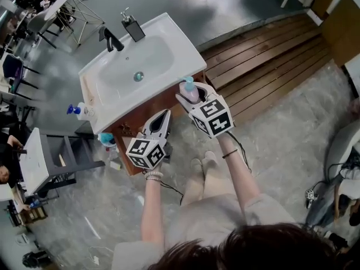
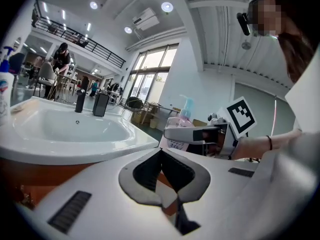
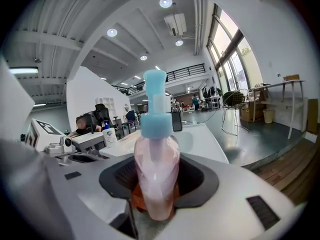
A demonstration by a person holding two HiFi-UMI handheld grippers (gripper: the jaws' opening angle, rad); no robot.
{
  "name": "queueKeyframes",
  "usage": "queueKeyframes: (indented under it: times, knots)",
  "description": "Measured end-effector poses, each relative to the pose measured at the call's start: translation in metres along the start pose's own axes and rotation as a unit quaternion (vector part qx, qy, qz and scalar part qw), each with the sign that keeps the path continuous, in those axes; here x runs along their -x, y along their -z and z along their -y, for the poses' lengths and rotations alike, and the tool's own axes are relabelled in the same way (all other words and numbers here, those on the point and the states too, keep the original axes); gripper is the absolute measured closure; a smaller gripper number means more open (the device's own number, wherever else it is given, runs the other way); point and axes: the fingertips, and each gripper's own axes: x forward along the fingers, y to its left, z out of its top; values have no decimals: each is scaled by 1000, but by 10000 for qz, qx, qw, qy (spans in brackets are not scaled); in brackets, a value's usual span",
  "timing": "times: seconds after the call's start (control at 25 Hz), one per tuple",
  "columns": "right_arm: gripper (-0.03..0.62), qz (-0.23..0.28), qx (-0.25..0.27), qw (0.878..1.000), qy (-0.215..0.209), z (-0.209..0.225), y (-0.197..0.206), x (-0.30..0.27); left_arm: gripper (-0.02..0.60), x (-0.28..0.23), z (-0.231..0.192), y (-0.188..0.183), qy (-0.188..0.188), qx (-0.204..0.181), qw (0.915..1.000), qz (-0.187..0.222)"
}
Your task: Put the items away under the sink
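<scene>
A pink pump bottle [image 1: 189, 90] with a blue pump head stands upright between the jaws of my right gripper [image 1: 192, 96], which is shut on it, just off the front right corner of the white sink [image 1: 169, 35]. In the right gripper view the bottle [image 3: 156, 154] fills the middle, pinched low down in the right gripper [image 3: 159, 186]. My left gripper [image 1: 164, 116] hovers lower and to the left, in front of the brown cabinet [image 1: 169, 99] under the sink. The left gripper [image 2: 160, 154] has its jaws together and nothing in them. From it, the bottle [image 2: 181, 129] shows to the right.
A black faucet [image 1: 111, 39] and a black soap dispenser [image 1: 134, 27] stand at the basin's back edge. A white spray bottle with a blue top [image 1: 79, 111] sits at the counter's left end. Wooden decking [image 1: 270, 55] lies to the right, and desks with people to the left.
</scene>
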Motion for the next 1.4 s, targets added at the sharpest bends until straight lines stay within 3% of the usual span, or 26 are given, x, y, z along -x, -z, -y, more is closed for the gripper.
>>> queueKeyframes:
  times: [0.44,0.92,1.4]
  knots:
    - [393,-92,-61,9999,28,9,51,-37,580,-23,-27,43,171,-6,9995,-257]
    - [393,-289,-56,9996,-3,20,130,-76,580,-55,-61,120,391,0,9973,-629]
    - [393,-356,180,9992,-90,38,186,-115,580,-83,-105,166,348,-63,9980,-520]
